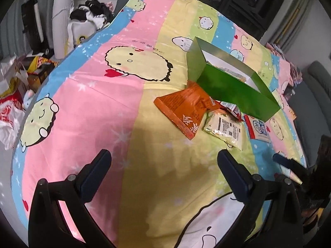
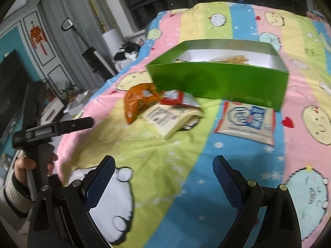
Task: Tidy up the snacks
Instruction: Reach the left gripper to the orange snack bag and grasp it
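Note:
An open green box (image 1: 231, 86) (image 2: 219, 82) with a white inside sits on the cartoon bedsheet (image 1: 103, 107) (image 2: 186, 165); some snacks lie in it. In front of it lie an orange packet (image 1: 184, 105) (image 2: 138, 101), a small red packet (image 1: 229, 106) (image 2: 178, 98), a cream packet (image 1: 225, 128) (image 2: 167, 117) and a white-and-blue packet (image 1: 258, 128) (image 2: 248, 122). My left gripper (image 1: 164, 161) is open and empty, above the sheet short of the packets; it also shows in the right wrist view (image 2: 82, 123). My right gripper (image 2: 163, 165) is open and empty, near the packets.
The bed's left edge drops to a cluttered floor with bags and boxes (image 1: 24, 78). A white cylinder (image 1: 61, 20) and dark clothes (image 1: 93, 14) stand beyond the bed. A dark sofa (image 1: 310, 103) is at the right. A black TV (image 2: 10, 86) is on the left wall.

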`<state>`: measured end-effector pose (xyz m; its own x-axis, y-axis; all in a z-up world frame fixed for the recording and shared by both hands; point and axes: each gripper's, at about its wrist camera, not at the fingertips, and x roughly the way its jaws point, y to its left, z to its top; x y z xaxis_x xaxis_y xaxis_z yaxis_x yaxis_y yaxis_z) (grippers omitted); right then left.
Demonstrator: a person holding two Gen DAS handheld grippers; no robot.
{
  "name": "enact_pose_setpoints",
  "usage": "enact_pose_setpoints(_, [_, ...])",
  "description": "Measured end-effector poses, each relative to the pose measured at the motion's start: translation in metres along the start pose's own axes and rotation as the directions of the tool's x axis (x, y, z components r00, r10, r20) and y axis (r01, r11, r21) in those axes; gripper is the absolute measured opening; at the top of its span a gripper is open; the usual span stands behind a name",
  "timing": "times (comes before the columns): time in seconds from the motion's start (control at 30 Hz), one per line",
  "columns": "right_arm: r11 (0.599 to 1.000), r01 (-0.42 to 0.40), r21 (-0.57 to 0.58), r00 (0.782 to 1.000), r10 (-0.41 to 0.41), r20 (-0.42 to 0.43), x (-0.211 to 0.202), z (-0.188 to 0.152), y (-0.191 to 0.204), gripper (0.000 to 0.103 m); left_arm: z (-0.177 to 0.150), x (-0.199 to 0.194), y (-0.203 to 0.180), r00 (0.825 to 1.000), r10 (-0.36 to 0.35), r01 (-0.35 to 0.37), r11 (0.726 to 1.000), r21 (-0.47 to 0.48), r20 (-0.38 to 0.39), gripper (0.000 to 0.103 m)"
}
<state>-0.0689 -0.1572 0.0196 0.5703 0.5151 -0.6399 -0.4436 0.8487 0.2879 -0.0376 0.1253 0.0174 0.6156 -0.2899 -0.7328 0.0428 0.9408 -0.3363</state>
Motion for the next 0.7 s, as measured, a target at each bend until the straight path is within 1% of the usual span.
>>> enact_pose_setpoints(0.03, [1.0,-0.024,-0.003,1.0,0.024,0.006,0.002,0.002,0.004,0.095,0.004,0.001,0.001,1.0,-0.009,0.009,1.0,-0.006,0.002,0.103])
enact_pose_setpoints(0.1, [0.998,-0.064,-0.004,0.998,0.064,0.013,0.009,0.007,0.011,0.095,0.018,-0.001,0.002,0.998,-0.033,0.033,0.999,-0.014,0.046,0.103])
enact_pose_setpoints(0.17, [0.994,-0.105,-0.007,0.994,0.105,0.032,0.019,0.018,0.02,0.095,0.028,0.002,0.001,0.997,-0.056,0.057,0.998,-0.012,0.062,0.103])
enact_pose_setpoints(0.23, [0.992,-0.12,-0.022,0.991,0.122,0.059,0.028,0.03,0.03,0.095,0.042,0.008,-0.004,0.996,-0.069,0.068,0.998,0.012,0.06,0.103])
enact_pose_setpoints(0.3, [0.991,-0.129,-0.046,0.99,0.132,0.06,0.038,0.039,0.04,0.095,0.052,0.013,-0.008,0.994,-0.093,0.09,0.995,0.045,0.064,0.102])
enact_pose_setpoints(0.33, [0.989,-0.132,-0.064,0.99,0.135,0.048,0.046,0.044,0.046,0.095,0.059,0.017,-0.01,0.991,-0.121,0.117,0.991,0.064,0.061,0.102])
enact_pose_setpoints(0.43, [0.984,-0.145,-0.099,0.988,0.15,0.039,0.064,0.052,0.057,0.095,0.072,0.032,-0.01,0.985,-0.168,0.165,0.982,0.09,0.028,0.101])
enact_pose_setpoints(0.5, [0.984,-0.144,-0.101,0.989,0.147,0.021,0.077,0.055,0.059,0.09,0.076,0.04,-0.009,0.984,-0.177,0.175,0.979,0.104,0.01,0.101])
enact_pose_setpoints(0.63, [0.988,-0.124,-0.089,0.992,0.124,-0.01,0.103,0.06,0.059,0.085,0.079,0.056,-0.01,0.976,-0.216,0.218,0.966,0.139,-0.031,0.095])
enact_pose_setpoints(0.7, [0.988,-0.13,-0.087,0.991,0.128,-0.023,0.112,0.064,0.059,0.08,0.079,0.062,-0.011,0.974,-0.223,0.227,0.964,0.14,-0.045,0.091])
